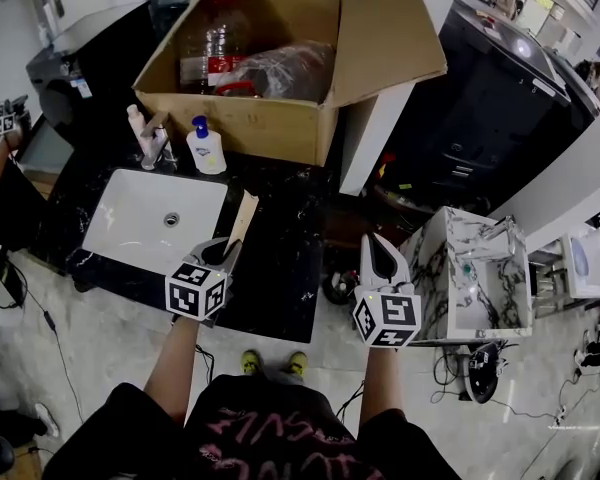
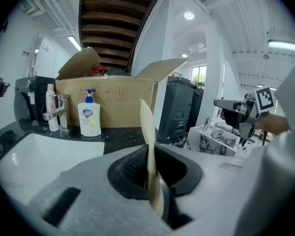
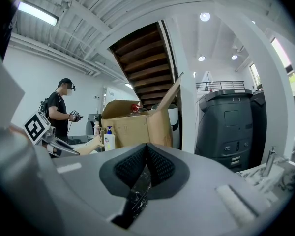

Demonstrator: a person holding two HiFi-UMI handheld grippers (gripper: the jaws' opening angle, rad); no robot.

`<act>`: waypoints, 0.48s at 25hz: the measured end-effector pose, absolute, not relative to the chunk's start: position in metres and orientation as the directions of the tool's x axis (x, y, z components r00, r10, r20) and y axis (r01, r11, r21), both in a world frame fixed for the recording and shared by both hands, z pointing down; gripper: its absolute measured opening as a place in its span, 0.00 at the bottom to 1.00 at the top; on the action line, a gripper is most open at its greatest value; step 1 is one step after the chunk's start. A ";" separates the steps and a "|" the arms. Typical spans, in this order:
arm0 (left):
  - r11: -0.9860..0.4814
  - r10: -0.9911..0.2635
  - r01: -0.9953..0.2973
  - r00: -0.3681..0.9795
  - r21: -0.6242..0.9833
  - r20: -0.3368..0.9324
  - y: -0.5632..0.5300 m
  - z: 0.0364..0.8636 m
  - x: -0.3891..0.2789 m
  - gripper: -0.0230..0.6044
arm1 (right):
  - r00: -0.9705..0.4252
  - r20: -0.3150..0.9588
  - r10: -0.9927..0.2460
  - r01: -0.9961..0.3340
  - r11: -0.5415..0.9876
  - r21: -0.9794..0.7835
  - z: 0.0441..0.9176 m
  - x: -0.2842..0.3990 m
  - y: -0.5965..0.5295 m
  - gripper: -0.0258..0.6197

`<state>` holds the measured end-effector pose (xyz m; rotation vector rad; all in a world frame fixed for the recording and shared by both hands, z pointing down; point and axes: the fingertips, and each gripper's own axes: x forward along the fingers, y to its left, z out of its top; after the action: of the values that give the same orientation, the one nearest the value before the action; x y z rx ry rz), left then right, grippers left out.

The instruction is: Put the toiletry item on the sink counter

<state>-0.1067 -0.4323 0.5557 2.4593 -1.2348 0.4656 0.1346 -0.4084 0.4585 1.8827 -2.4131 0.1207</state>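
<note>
**A:** Tan and thin: what is that strip in the head view?

**B:** That is the toiletry item, a flat piece I can't name more closely. The left gripper holds it over the black marble worktop, just right of the white basin. It points toward the cardboard box. A pump bottle and a faucet stand behind the basin.

**A:** And the right gripper?

**B:** It is off the worktop's right edge, above the floor, near a marble-patterned unit.

**A:** What does the left gripper view show?

**B:** The fingers are pressed onto the item's lower end. It rises edge-on between them, leaning slightly left. The pump bottle and box are beyond it on the worktop.

**A:** And the right gripper view?

**B:** Its fingers are together with nothing between them. Far left stands a person in a black shirt.
</note>
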 end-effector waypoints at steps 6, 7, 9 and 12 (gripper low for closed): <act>-0.523 -0.681 -0.828 0.548 0.200 0.485 -0.436 0.586 -0.108 0.09 | -0.238 0.127 -0.963 -0.971 0.238 -0.013 0.466 0.137 -0.408 0.06; -0.519 -0.678 -0.831 0.544 0.201 0.494 -0.437 0.591 -0.109 0.09 | -0.234 0.130 -0.964 -0.972 0.234 -0.013 0.467 0.139 -0.408 0.06; -0.517 -0.672 -0.833 0.538 0.199 0.509 -0.438 0.598 -0.108 0.09 | -0.224 0.134 -0.965 -0.974 0.224 -0.016 0.468 0.144 -0.407 0.06; -0.524 -0.658 -0.829 0.539 0.194 0.525 -0.438 0.607 -0.103 0.09 | -0.212 0.142 -0.967 -0.977 0.212 -0.016 0.470 0.150 -0.406 0.06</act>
<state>-0.1035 -0.4383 0.6071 2.3567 -1.2120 0.5479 0.1496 -0.4056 0.4699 1.9049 -2.3654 0.1545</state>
